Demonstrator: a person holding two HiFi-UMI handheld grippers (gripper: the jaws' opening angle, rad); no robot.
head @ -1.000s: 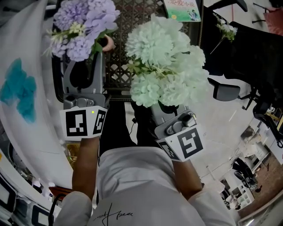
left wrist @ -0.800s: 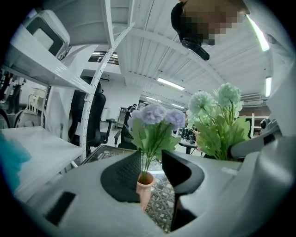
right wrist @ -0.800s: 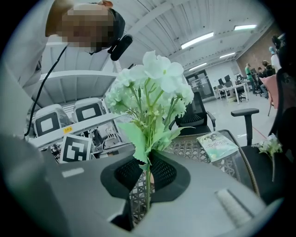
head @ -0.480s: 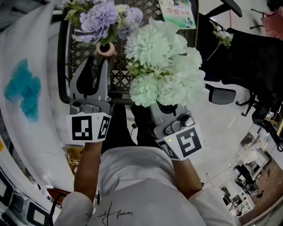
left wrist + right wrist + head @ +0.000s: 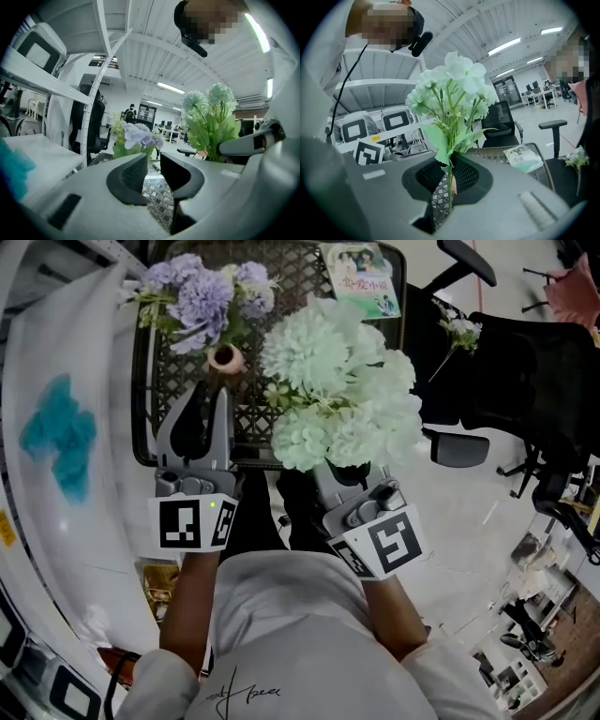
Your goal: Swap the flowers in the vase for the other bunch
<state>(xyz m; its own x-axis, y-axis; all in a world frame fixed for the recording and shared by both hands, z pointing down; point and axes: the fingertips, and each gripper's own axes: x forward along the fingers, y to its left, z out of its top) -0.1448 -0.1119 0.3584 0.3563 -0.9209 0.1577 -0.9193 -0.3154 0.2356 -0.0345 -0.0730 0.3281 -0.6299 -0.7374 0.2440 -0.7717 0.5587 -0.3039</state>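
A purple bunch [image 5: 202, 296] stands in a small pink vase [image 5: 225, 358] on the black mesh table [image 5: 281, 268]. My left gripper [image 5: 208, 395] sits just short of the vase. Its jaws are closing, and only mesh shows in the gap between them [image 5: 153, 173]. The purple bunch [image 5: 138, 136] lies beyond the jaw tips. My right gripper [image 5: 354, 479] is shut on the stems [image 5: 447, 187] of a pale green-white bunch [image 5: 337, 390]. It holds the bunch upright, right of the vase, and the blooms hide its jaw tips in the head view.
A booklet [image 5: 361, 277] lies at the table's far right corner. Black office chairs [image 5: 525, 381] stand to the right, one with a small white sprig [image 5: 459, 329] on it. A white surface with a teal blotch [image 5: 61, 432] runs along the left.
The left gripper has drawn back from the purple bunch, and its jaws have narrowed. The bunch now stands apart in the vase. The right gripper still holds the pale bunch in place.
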